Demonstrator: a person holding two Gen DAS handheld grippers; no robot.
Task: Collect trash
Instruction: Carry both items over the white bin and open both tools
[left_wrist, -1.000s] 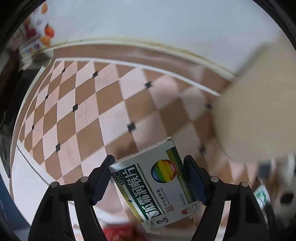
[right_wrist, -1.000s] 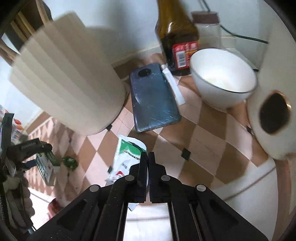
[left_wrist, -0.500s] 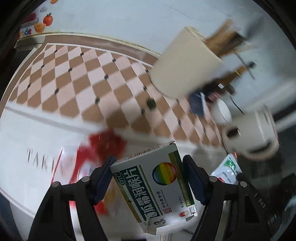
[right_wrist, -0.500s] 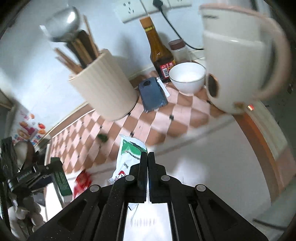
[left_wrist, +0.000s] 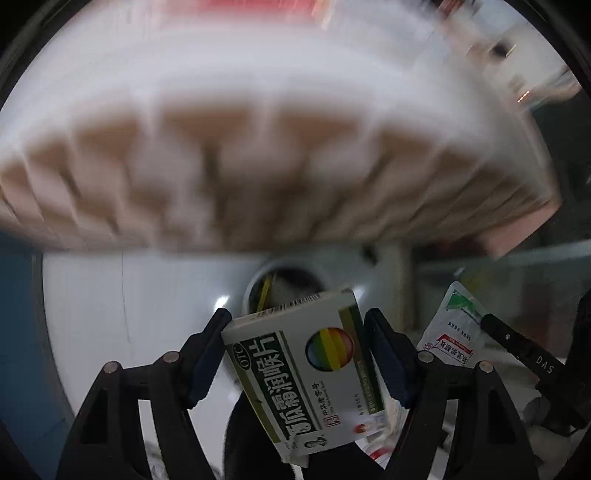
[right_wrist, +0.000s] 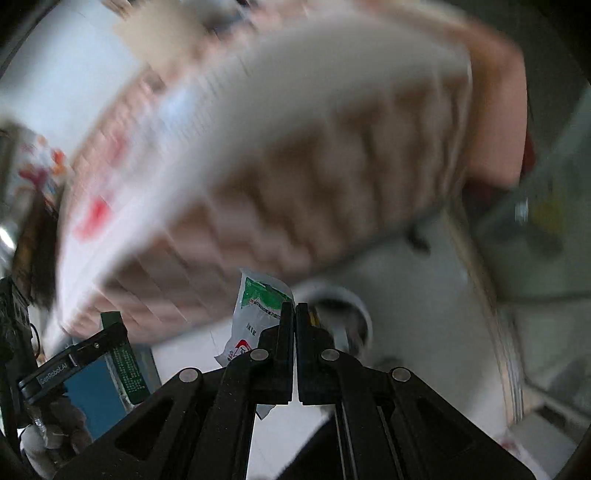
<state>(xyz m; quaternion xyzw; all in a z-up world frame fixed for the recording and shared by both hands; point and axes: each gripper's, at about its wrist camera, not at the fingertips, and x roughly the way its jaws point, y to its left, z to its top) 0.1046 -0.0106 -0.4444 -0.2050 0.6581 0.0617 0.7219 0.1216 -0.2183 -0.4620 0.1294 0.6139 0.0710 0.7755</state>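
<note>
My left gripper (left_wrist: 297, 339) is shut on a white and green medicine box (left_wrist: 310, 373) with a rainbow circle, held tilted between the pads. My right gripper (right_wrist: 294, 325) is shut on a white and green plastic sachet (right_wrist: 255, 314), which hangs to the left of the fingers. The sachet also shows at the right of the left wrist view (left_wrist: 452, 328), and the box at the lower left of the right wrist view (right_wrist: 123, 358). Below both grippers is a round white bin opening (left_wrist: 284, 284), seen in the right wrist view too (right_wrist: 343, 314).
The counter's front edge with its checked cloth (left_wrist: 258, 184) fills the upper half of both views, heavily blurred. A blue surface (left_wrist: 22, 332) lies at the far left. White floor (left_wrist: 129, 314) surrounds the bin.
Both grippers have swung down off the counter with their loads; the countertop items have left view and the bin opening has come into sight below.
</note>
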